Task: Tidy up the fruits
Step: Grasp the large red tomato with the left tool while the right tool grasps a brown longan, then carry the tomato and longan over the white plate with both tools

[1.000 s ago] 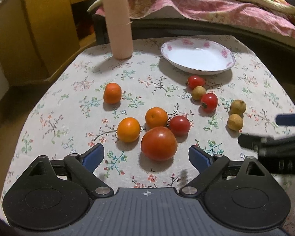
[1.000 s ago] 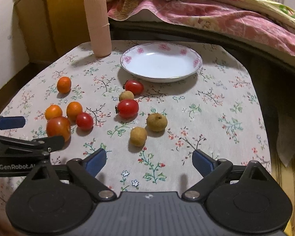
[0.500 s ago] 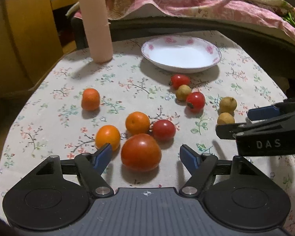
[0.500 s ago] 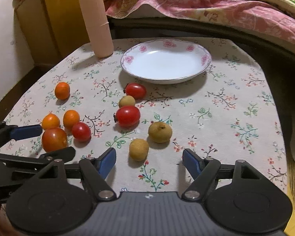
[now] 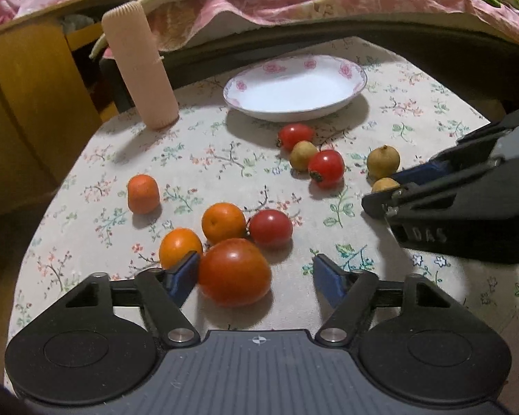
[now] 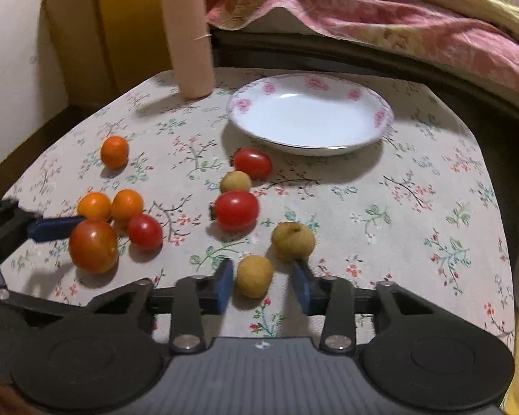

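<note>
Nothing sits on the plate [image 6: 380,117] yet: the left claw [image 5: 256,273] is closing around the big tomato [image 5: 234,271], the right claw [image 6: 263,285] around a longan [image 6: 254,275], neither gripping.

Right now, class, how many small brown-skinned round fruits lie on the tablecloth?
3. One sits between the two red tomatoes below the plate; one lies further right; one lies between the closing right tongs. None seems hidden.

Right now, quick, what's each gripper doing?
Left gripper: open, closing around the large tomato, not yet clamped.
Right gripper: open, closing around the small tan fruit.
</note>
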`<state>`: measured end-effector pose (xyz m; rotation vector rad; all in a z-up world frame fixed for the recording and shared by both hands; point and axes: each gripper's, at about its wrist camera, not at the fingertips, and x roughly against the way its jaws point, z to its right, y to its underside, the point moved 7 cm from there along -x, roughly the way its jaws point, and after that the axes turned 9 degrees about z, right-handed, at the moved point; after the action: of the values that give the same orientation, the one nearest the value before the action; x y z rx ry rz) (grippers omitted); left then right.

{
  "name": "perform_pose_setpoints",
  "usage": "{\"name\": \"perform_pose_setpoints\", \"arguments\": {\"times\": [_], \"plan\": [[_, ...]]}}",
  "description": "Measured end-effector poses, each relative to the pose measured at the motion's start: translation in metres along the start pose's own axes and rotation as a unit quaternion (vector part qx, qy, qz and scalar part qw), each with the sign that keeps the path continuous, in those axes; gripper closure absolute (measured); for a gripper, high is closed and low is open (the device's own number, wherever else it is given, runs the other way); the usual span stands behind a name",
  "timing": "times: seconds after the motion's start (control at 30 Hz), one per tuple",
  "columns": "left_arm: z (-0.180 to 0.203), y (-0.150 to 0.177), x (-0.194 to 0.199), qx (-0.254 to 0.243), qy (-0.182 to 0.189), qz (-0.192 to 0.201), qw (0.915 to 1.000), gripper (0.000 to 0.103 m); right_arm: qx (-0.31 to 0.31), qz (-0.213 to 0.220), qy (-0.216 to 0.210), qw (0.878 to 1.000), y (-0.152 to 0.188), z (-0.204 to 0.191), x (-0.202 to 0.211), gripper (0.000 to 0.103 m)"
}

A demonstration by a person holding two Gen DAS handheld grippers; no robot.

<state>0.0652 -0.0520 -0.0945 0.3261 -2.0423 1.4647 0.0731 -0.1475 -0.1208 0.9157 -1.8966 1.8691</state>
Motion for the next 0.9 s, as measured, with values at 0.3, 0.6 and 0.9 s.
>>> {"name": "perform_pose_setpoints", "arguments": {"times": [0.3, 0.6, 0.9], "plan": [[-0.003, 0.001, -0.005, -0.009, -0.011, -0.004, 0.9999, 0.036, 0.022, -0.001, -0.018, 1.000, 0.000, -0.010, 0.002, 0.078], [-0.004, 0.000, 0.005, 0.000, 0.010, -0.014, 0.9998, 0.038, 0.018, -0.007, -0.028, 0.999, 0.000, -0.012, 0.003, 0.078], [0.001, 0.002, -0.004, -0.006, 0.038, -0.039, 0.9985, 0.020, -0.002, -0.019, -0.037, 0.999, 0.001, -0.012, 0.003, 0.078]]}}
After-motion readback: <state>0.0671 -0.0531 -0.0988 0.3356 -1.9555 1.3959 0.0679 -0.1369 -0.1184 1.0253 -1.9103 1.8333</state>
